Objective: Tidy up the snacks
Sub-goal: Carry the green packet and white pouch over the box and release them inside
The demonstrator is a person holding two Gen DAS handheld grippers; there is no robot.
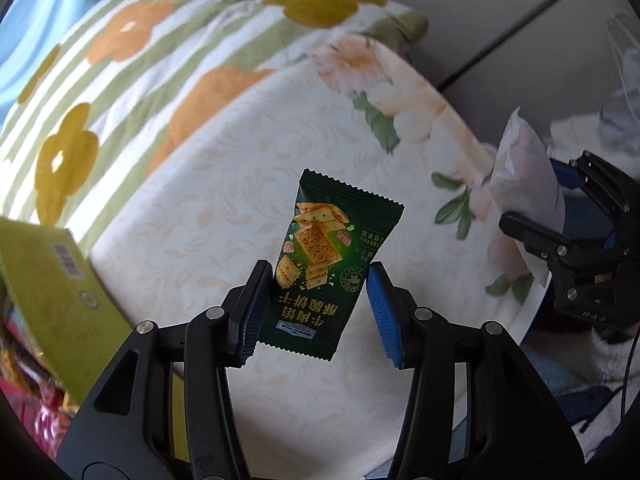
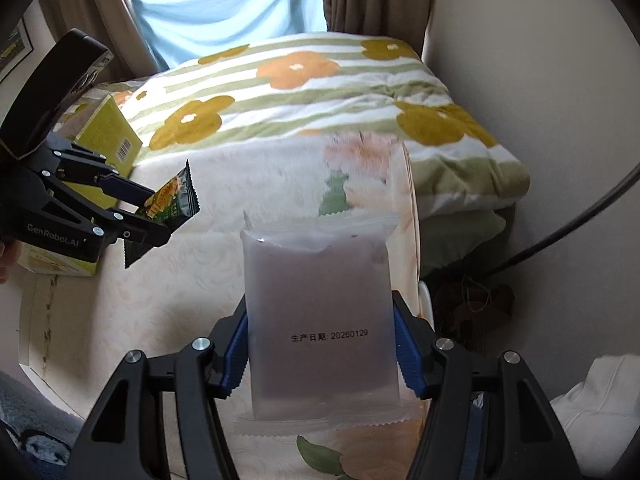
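- My left gripper [image 1: 316, 308] has its fingers clamped on the dark green cracker packet [image 1: 320, 264], held above the bed [image 1: 208, 216]; the packet's lower edge is partly hidden behind one finger
- My right gripper [image 2: 322, 354] has its fingers clamped on a frosted pouch [image 2: 320, 304]; contents are hard to make out; only a printed date is legible

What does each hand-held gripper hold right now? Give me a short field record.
left hand-held gripper: shut on green cracker packet, lifted off the bed
right hand-held gripper: shut on frosted white packet, printed date facing camera
surface below: floral bedsheet
nearby: yellow-green box beside the left hand-held gripper; striped flower blanket behind
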